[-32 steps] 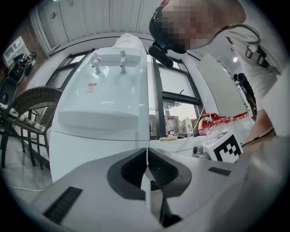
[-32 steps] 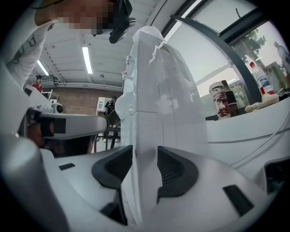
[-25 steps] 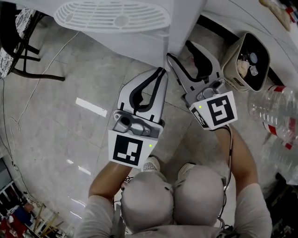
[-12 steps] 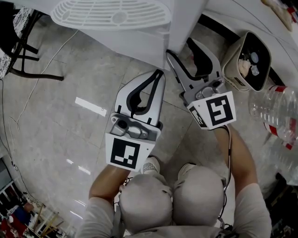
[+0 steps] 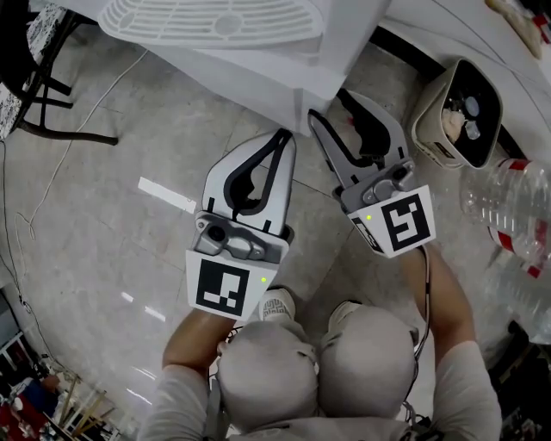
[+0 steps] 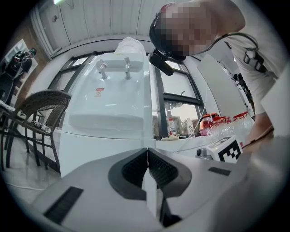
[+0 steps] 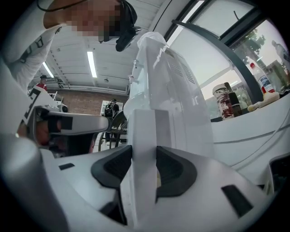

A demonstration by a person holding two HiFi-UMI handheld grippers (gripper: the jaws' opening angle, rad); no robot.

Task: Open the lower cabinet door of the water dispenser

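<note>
Your right tongs (image 5: 333, 105) are clenched on the free edge of the lower cabinet door (image 7: 144, 131). They have just been closing, and in the right gripper view the white slab of that door fills the gap, with a dark pad (image 7: 174, 170) pressed against each face. The tongs point level at the cabinet.

The door is the lower front of the white water dispenser (image 6: 108, 104), below the slotted drip tray (image 5: 211, 21) and the two taps (image 6: 113, 68). The dispenser stands on the tiled floor (image 5: 112, 215) straight ahead of you. From these views you cannot tell whether the door has come away from the cabinet.

Your left tongs (image 5: 287, 135) are pressed together with nothing between them. Their tips meet in a thin line in the left gripper view. They hover level just beside the right tongs, near the door's front, and no view shows whether they touch it.

To your right, a beige bin (image 5: 456, 112) holding scraps stands on the floor near the dispenser. Clear plastic bottles (image 5: 508, 202) with red bands lie beyond it. A dark wicker chair (image 6: 43, 106) stands well apart on the dispenser's left.
</note>
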